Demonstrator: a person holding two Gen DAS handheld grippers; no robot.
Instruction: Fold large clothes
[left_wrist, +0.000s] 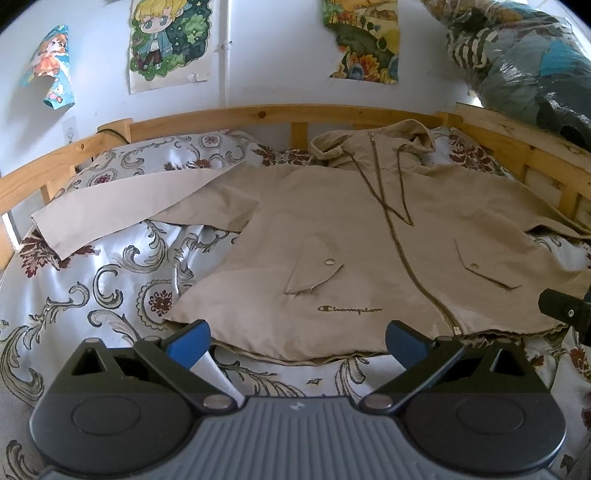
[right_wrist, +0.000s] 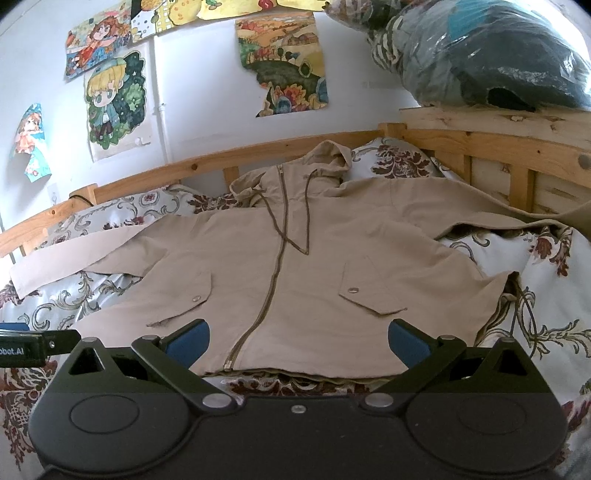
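Jacket (left_wrist: 332, 229) hem near both hand-held grippers (left_wrist: 297, 338) (right_wrist: 297, 338) — each spread wide, empty.

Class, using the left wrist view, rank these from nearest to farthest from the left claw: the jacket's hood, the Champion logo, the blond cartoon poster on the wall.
From the left claw:
1. Champion logo, just ahead near the hem.
2. Hood, at the jacket's far end by the bed rail.
3. Blond cartoon poster, on the wall, upper left.

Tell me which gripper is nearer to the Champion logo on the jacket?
Left. The left gripper hovers open just before the hem, directly below the logo. The right gripper is past the zipper, off to the logo's right.
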